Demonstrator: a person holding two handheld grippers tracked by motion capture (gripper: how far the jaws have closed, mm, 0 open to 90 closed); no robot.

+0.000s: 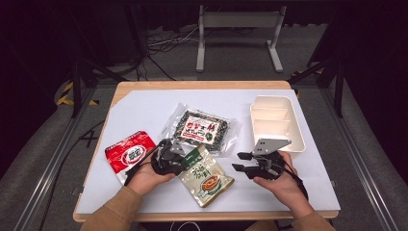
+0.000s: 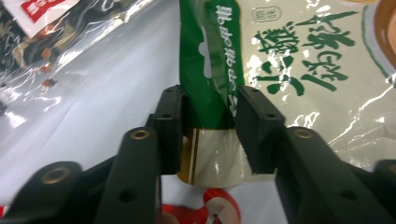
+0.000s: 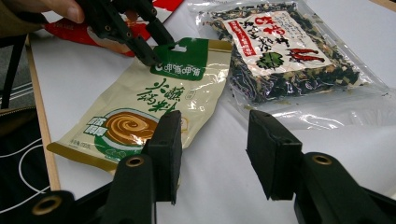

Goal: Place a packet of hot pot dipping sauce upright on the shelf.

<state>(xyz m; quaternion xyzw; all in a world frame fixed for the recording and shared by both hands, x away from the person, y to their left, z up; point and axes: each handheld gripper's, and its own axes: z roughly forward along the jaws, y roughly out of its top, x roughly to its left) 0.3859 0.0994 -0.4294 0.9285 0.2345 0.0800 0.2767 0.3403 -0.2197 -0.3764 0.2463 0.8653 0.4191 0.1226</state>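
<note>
Altogether three food packets [image 1: 206,175], one tray [image 1: 276,121].

A wooden table [image 1: 202,85], mostly covered by a white sheet [image 1: 144,108], fills the middle of the frame. On the sheet lie a red packet [image 1: 129,154] lower left, a green-and-cream pouch [image 1: 208,177] lower centre, a clear bag of dark dried food [image 1: 204,129] at centre, and a cream divided tray [image 1: 294,120] upper right.

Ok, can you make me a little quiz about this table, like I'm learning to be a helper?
1. What colour is the top of the packet that sits between the jaws of the left gripper?
2. True or false: the white tray has nothing in it.
3. How many packets lie on the table? A two, B three, C five.
Key: 1 green; 2 true; 3 B.
</note>
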